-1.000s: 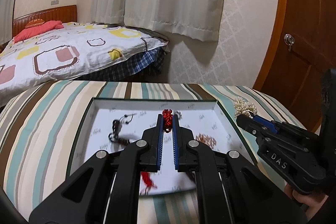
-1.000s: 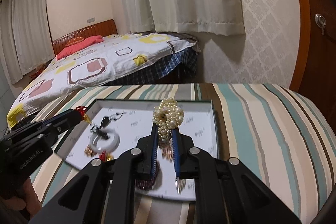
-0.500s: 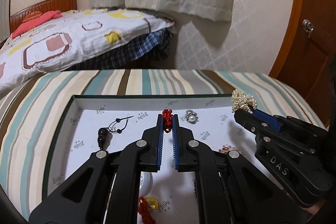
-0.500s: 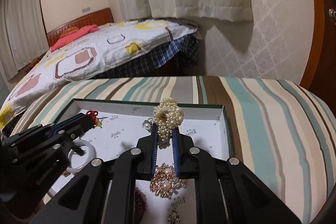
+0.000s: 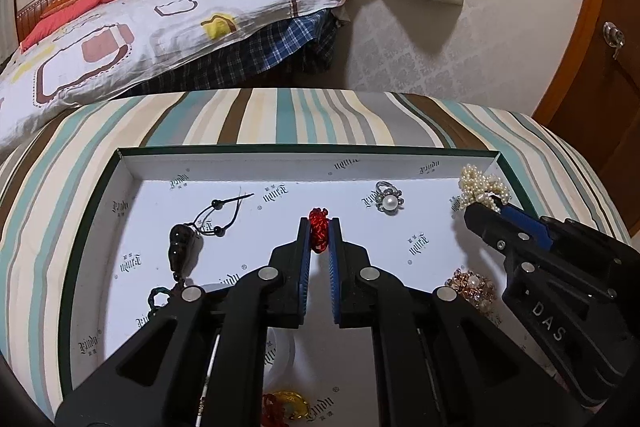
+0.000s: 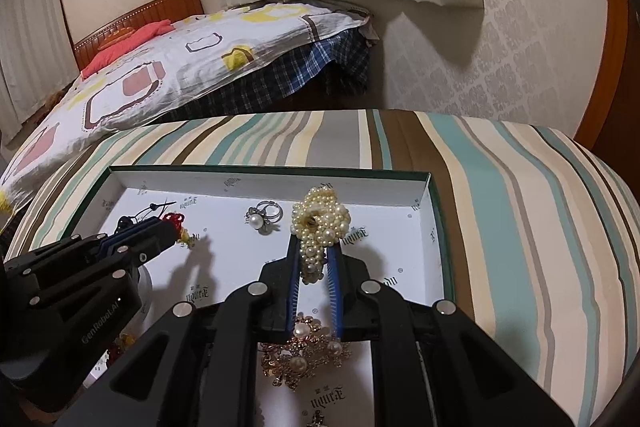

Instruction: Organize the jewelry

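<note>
Left tongs (image 5: pixel 319 227) clamp a red knotted cord ornament (image 5: pixel 318 235) above the middle of the box; right tongs (image 6: pixel 315 259) grip a pearl bead cluster (image 6: pixel 320 223) near the box's far right corner. Both point toward the far wall of the box, side by side and apart. Striped table (image 6: pixel 520 207): broad bare cloth lies right of and beyond the box. Shallow green-edged box (image 5: pixel 280 158): its white floor is bare between the pieces. Black bead pendant on cord (image 5: pixel 182 243) lies left; gold pearl brooch (image 6: pixel 304 355) lies under the right tongs; pearl ring (image 5: pixel 387 198) rests close to the far wall, between both tongs.
</note>
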`<state>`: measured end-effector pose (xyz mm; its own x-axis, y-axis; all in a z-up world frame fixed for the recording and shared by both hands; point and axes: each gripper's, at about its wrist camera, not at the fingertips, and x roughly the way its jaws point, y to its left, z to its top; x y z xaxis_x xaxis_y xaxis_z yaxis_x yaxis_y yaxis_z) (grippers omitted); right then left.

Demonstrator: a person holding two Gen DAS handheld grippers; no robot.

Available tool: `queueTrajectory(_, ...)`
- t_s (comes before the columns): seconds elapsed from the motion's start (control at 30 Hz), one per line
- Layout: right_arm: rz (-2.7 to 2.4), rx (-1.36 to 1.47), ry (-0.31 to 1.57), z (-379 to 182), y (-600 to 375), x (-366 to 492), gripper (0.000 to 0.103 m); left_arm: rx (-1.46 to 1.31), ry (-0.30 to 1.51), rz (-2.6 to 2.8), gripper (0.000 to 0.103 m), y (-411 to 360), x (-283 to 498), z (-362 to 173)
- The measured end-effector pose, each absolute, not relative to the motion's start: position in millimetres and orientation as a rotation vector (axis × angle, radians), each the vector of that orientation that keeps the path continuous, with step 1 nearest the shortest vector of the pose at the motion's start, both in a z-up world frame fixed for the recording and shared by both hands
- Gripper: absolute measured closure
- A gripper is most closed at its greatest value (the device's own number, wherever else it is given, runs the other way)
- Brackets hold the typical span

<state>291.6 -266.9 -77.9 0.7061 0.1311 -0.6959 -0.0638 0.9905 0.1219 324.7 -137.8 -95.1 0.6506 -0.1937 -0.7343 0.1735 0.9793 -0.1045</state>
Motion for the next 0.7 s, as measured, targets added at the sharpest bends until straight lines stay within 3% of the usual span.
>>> queueTrajectory(0.1,0.110,0.088,0.781,-78.3,-266.7,292.0,0.084,-0.035,0.839,-0.203,0.086,-138.2,325.0,-95.5)
queueTrajectory(0.27,0.106,0.084,0.780,-78.2,-266.6,292.5,0.080,-0.035,0.839,-0.204,0.084,-137.7,325.4,-95.1)
queueTrajectory(0.33,0.105,0.084,0.776,-77.9,-266.9,292.0,0.079,-0.040,0.837,-0.204,0.074,-137.2,325.3,-94.8)
queueTrajectory(0.53,0.096,0.082,0.762,-77.3,-266.8,291.5,0.075,-0.050,0.828,-0.201,0.068,-136.9,325.2,-93.6)
queueTrajectory(0.7,0.083,0.078,0.732,-72.4,-267.4,285.4,0.059,-0.057,0.799,-0.198,0.059,-132.1,317.8,-87.9)
